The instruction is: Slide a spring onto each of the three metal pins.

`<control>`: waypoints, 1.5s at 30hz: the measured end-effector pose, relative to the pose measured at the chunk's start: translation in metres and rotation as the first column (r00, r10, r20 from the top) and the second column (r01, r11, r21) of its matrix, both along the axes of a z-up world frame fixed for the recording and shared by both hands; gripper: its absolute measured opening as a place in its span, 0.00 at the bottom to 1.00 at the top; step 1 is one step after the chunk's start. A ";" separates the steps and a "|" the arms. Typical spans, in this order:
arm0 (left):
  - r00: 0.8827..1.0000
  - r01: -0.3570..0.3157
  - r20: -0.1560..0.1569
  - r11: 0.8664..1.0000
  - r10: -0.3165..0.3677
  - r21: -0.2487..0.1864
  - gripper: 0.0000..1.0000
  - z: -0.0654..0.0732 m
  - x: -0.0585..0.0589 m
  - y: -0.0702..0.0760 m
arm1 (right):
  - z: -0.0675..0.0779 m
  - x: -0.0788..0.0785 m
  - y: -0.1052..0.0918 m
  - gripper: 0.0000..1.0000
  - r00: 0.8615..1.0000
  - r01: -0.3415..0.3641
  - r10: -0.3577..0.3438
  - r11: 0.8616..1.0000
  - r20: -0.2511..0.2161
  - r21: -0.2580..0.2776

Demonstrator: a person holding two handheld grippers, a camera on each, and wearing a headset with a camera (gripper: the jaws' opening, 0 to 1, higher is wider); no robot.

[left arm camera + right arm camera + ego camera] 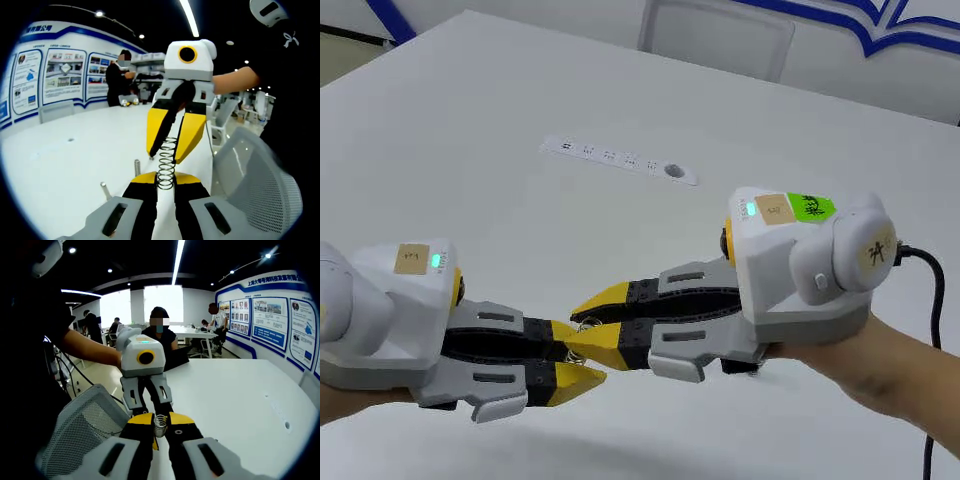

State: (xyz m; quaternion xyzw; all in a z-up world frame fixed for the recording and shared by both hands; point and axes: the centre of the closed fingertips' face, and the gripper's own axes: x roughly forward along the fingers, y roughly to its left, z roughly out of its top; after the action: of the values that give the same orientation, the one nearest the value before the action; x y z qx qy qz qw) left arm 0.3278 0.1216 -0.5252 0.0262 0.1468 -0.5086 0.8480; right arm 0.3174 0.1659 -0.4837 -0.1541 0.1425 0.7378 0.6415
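1. The spring [166, 162] is held in the air above the bench [470, 120] and is on no pin yet.
2. The left gripper [166, 179] is narrowed on one end of the spring and the right gripper [163, 157] on the other, tip to tip. This looks like a hand-over or a regrip to line the spring up.
3. Two pins [137, 167] stand upright and bare on the bench, near the grippers and to the left in the left gripper view. Nothing blocks them.
4. A power strip [620, 160] lies far off, and a mesh chair [260, 185] stands to the right.

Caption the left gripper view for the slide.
Left gripper and right gripper grip one spring between them; two metal pins stand on the table.
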 end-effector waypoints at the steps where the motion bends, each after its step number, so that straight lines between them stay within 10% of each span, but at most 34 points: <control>1: 1.000 -0.002 -0.003 1.000 0.002 -0.002 0.12 0.000 0.001 0.001 | 0.000 0.000 0.001 0.11 1.000 -0.001 0.001 1.000 0.001 -0.002; 21: 0.993 -0.121 0.006 0.993 0.121 -0.009 0.53 0.002 0.022 0.052 | 0.011 0.068 0.015 0.11 0.985 0.162 -0.163 0.987 0.051 0.024; 28: 0.989 -0.146 -0.010 0.989 0.146 0.012 0.62 -0.004 0.019 0.072 | -0.014 0.102 0.016 0.11 0.962 0.267 -0.265 0.963 0.062 -0.021; 45: 0.984 -0.170 -0.053 0.985 0.170 0.012 0.67 -0.016 0.022 0.086 | -0.067 0.123 0.013 0.11 0.937 0.349 -0.347 0.932 0.036 -0.097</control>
State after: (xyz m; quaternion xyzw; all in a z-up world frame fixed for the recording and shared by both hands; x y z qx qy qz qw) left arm 0.3502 0.2073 -0.5410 0.0031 0.1731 -0.4344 0.8839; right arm 0.4406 0.1789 -0.5511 -0.1657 0.1990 0.6029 0.7547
